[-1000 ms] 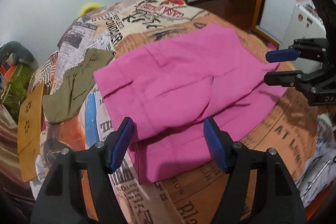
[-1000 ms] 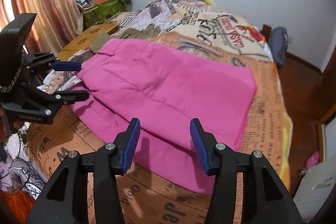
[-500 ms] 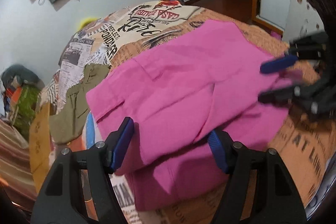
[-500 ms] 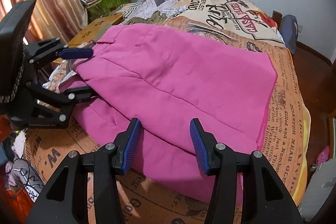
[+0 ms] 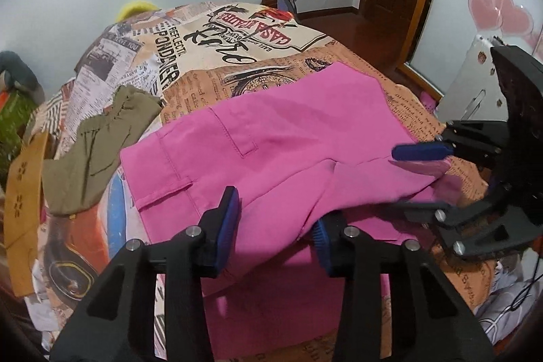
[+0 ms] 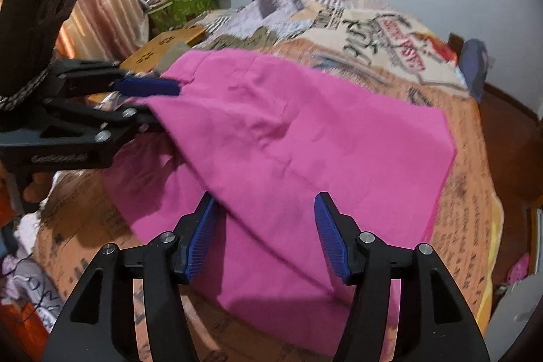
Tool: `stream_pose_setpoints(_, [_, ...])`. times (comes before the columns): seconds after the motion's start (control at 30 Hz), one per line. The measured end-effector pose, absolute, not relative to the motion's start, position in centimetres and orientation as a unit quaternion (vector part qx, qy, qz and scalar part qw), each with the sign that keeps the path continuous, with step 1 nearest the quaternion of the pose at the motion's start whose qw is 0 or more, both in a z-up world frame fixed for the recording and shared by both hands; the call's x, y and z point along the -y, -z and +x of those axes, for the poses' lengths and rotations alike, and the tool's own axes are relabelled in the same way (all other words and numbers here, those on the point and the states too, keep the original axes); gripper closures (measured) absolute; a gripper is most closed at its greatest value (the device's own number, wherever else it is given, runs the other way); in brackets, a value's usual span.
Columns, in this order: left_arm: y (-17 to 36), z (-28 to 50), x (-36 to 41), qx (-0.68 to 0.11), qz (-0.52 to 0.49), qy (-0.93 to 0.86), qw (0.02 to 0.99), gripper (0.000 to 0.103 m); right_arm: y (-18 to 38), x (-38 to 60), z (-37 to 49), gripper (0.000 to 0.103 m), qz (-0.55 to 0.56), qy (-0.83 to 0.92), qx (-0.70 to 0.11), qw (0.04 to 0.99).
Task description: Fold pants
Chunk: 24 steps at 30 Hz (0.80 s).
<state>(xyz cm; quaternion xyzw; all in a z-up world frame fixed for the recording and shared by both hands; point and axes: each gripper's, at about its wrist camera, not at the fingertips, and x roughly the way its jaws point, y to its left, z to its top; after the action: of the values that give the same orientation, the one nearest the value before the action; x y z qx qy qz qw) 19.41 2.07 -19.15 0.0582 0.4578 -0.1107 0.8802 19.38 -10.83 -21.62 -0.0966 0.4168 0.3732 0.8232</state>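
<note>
The bright pink cloth pants [image 5: 271, 158] lie on a bed with a newspaper-print cover [image 5: 237, 33], near its close edge. They look folded one time already, one leg on top of the other, with the waistband at the left. The top layer is lifted off the bottom one along the near side, so I think a second fold is just starting and most of the folding is still left to do. The left gripper [image 5: 275, 226], black with blue pads, has just been closing, and the raised pink edge sits between its jaws. I cannot tell if the pads are pinching it yet. The right gripper [image 6: 264, 233] has just been opening. Its jaws stand wide with pink cloth between them, but the pads do not seem to squeeze it. A crumpled olive green garment [image 5: 98, 145] lies just beside the pants. The right wrist view is blurry. The bottom layer is mostly hidden, and the near hem is covered by the grippers, so I cannot see how neat the fold is.
</note>
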Motion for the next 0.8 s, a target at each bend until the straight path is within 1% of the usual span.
stream_pose_setpoints(0.1, [19.3,19.3,-2.1,-0.461,0.052,0.108,0.879,0.062,21.8,11.1,20.4,0.049,-0.084,-0.362,-0.416,0.830])
stream_pose_setpoints(0.13, [19.4,19.3,-2.1,-0.462,0.050,0.107,0.879,0.062,21.9,11.3,20.6,0.054,-0.078,-0.358,-0.416,0.832])
stream_pose_setpoints(0.17, [19.5,19.3,-2.1,-0.462,0.049,0.105,0.879,0.062,22.0,11.4,20.8,0.067,-0.073,-0.358,-0.418,0.831])
stream_pose_setpoints(0.2, [19.5,19.4,-2.0,-0.461,0.050,0.103,0.880,0.062,22.1,11.4,21.1,0.073,-0.068,-0.362,-0.427,0.826])
stream_pose_setpoints(0.23, [19.4,19.4,-1.8,-0.459,0.053,0.100,0.881,0.062,22.0,11.5,21.2,0.083,-0.063,-0.364,-0.430,0.824])
stream_pose_setpoints(0.27, [19.4,19.3,-1.7,-0.456,0.060,0.097,0.883,0.071,21.8,11.8,21.1,0.087,-0.053,-0.369,-0.430,0.822])
stream_pose_setpoints(0.3, [19.3,19.3,-1.4,-0.454,0.072,0.093,0.883,0.077,21.6,12.0,21.1,0.089,-0.048,-0.369,-0.426,0.825])
stream_pose_setpoints(0.33, [19.3,19.3,-1.1,-0.454,0.082,0.088,0.883,0.078,21.4,12.1,20.9,0.092,-0.048,-0.368,-0.421,0.827])
stream_pose_setpoints(0.4, [19.1,19.1,-0.7,-0.450,0.090,0.086,0.884,0.086,20.7,12.4,20.4,0.094,-0.053,-0.367,-0.407,0.835])
stream_pose_setpoints(0.57, [18.3,17.8,-0.2,-0.439,0.087,0.103,0.889,0.088,19.4,13.1,19.5,0.095,-0.065,-0.366,-0.391,0.842])
stream_pose_setpoints(0.8, [18.3,15.3,0.5,-0.445,0.097,0.115,0.883,0.088,19.6,13.4,18.0,0.095,-0.085,-0.376,-0.395,0.834])
